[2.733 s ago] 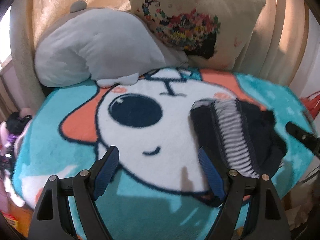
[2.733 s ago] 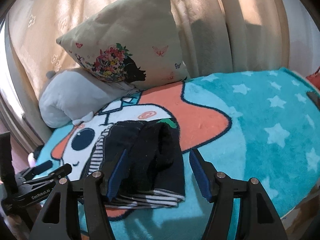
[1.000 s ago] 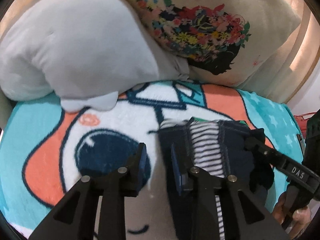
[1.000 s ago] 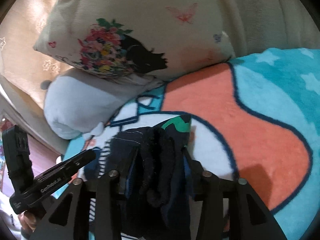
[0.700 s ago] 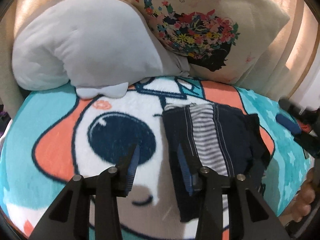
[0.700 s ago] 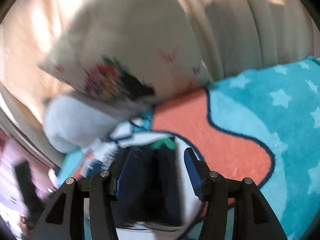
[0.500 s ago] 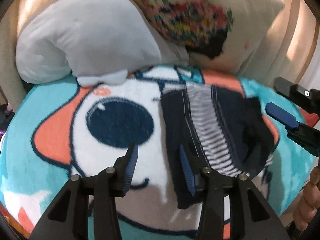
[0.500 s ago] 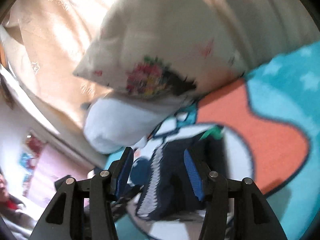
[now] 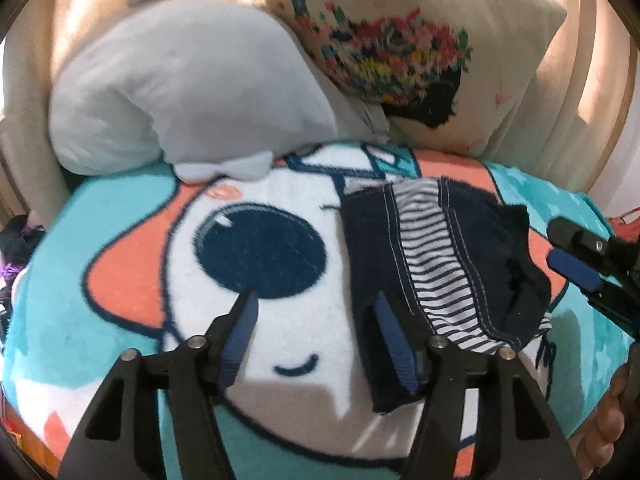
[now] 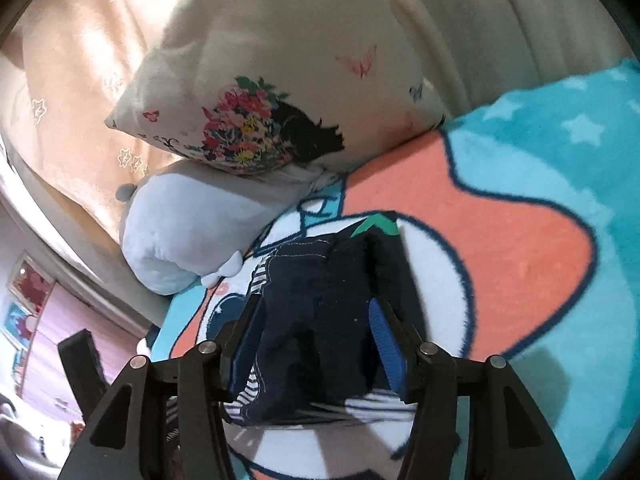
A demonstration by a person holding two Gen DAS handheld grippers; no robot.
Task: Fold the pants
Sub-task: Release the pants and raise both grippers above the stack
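Small dark navy pants (image 9: 452, 256) with a striped lining lie folded in a compact bundle on a cartoon fleece blanket (image 9: 160, 240). They also show in the right wrist view (image 10: 324, 312). My left gripper (image 9: 316, 332) is open and empty above the blanket, its right finger at the bundle's left edge. My right gripper (image 10: 316, 340) is open above the bundle with a finger on each side, holding nothing. It also shows at the right edge of the left wrist view (image 9: 588, 264).
A grey plush toy (image 9: 180, 92) and a cream floral pillow (image 9: 420, 48) lie at the back against beige curtains (image 10: 72, 80). The blanket's teal starred part (image 10: 560, 152) spreads to the right. The bed edge runs along the front.
Both grippers were closed down on the bundle a second ago. They have since opened and drawn back, and the folded pants stay on the blanket.
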